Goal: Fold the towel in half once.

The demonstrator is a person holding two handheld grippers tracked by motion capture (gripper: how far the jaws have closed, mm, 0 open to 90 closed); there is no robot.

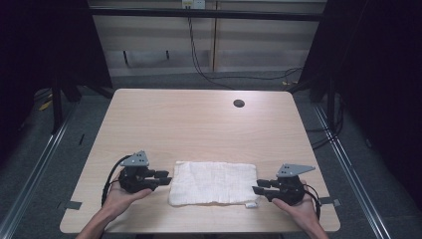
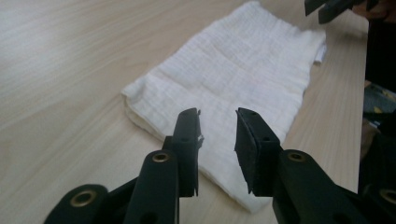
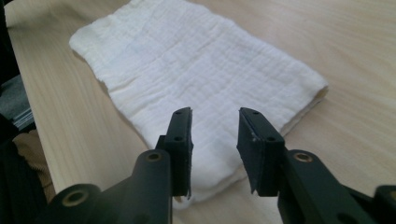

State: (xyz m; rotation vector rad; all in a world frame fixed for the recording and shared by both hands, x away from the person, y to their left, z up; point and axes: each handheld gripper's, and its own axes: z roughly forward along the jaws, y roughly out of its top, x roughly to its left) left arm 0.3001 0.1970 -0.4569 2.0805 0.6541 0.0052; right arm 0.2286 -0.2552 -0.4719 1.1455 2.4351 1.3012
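On the near half of the table lay a folded white cloth, flat, its long side running left to right. The left gripper sat just beside the cloth's left end, the right gripper just beside its right end — each held in a hand and pointing inward at the cloth. Both sets of jaws stood partly open with a clear gap between the pads — nothing gripped. A small white tag showed at the cloth's near right corner.
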